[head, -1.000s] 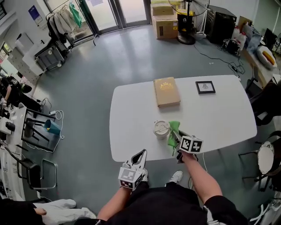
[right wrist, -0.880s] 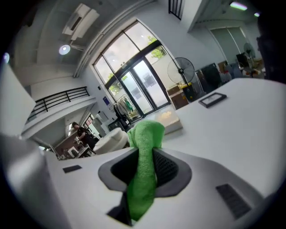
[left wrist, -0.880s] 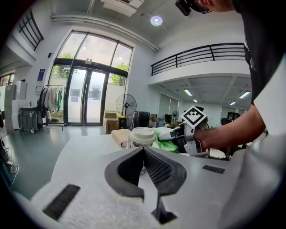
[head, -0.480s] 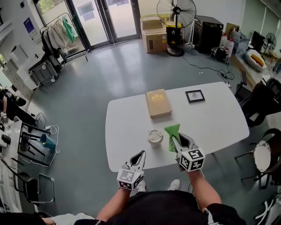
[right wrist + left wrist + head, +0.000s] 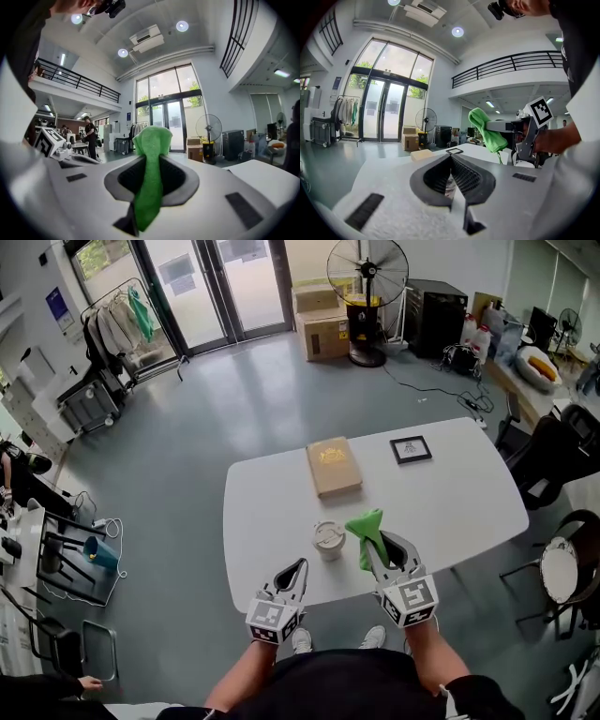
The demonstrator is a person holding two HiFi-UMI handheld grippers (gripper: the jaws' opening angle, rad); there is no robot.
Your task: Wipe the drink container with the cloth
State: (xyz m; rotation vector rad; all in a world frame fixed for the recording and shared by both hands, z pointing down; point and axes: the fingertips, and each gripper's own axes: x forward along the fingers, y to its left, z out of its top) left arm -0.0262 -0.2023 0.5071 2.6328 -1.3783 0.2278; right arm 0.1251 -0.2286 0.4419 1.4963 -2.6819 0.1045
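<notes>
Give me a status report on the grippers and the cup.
Right gripper shut on green cloth, beside the cup. Left gripper shut, empty. Cup on table, untouched; nothing between.

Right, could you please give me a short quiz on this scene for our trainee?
1. True or false: the green cloth is clamped in the right claw.
2. Which lies nearest the lidded white drink cup on the white table? A) tan flat book B) small black picture frame C) standing fan
3. Fill in: the left claw is ___ (open/shut), gripping nothing.
Key: 1 true; 2 A; 3 shut.
</notes>
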